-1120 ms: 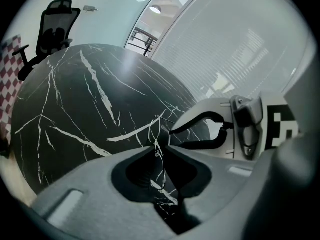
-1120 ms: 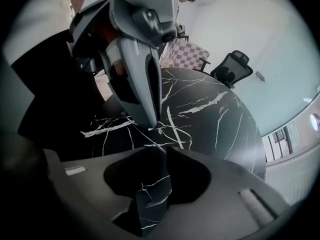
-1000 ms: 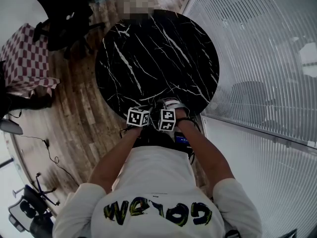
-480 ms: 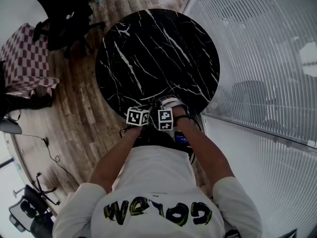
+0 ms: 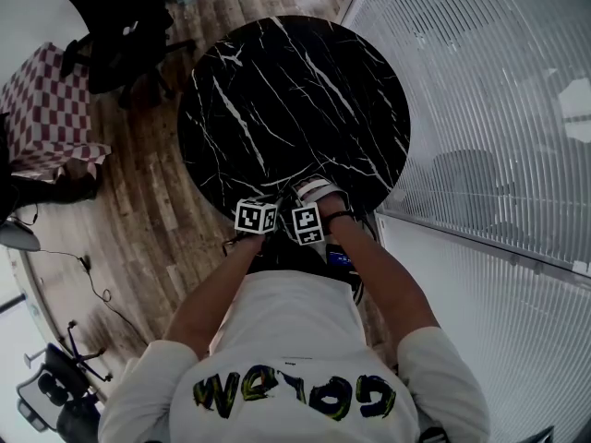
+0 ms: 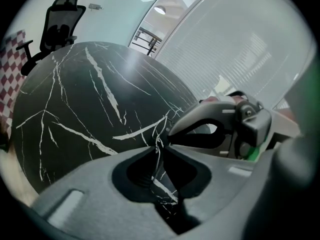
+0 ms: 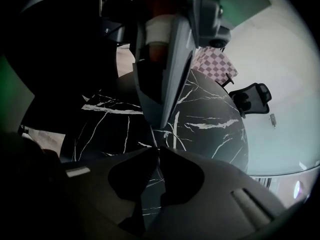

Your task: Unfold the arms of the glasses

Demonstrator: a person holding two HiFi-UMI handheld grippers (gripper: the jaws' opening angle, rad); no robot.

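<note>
Though both grippers [image 6: 161, 145] [image 7: 156, 151] pinch them, glasses [image 6: 160, 135] barely show.

The left gripper [image 6: 156, 148] and right gripper [image 7: 157, 149] are smooth, matt grey plastic, and beyond their tips the round table [image 5: 295, 90] has a glossy black marble-look top veined in white, with matt wood-plank floor [image 5: 148, 201] and checked cloth [image 5: 51, 109] past the left gripper.

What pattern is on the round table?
The table is black with white veins; head view shows it best.
</note>
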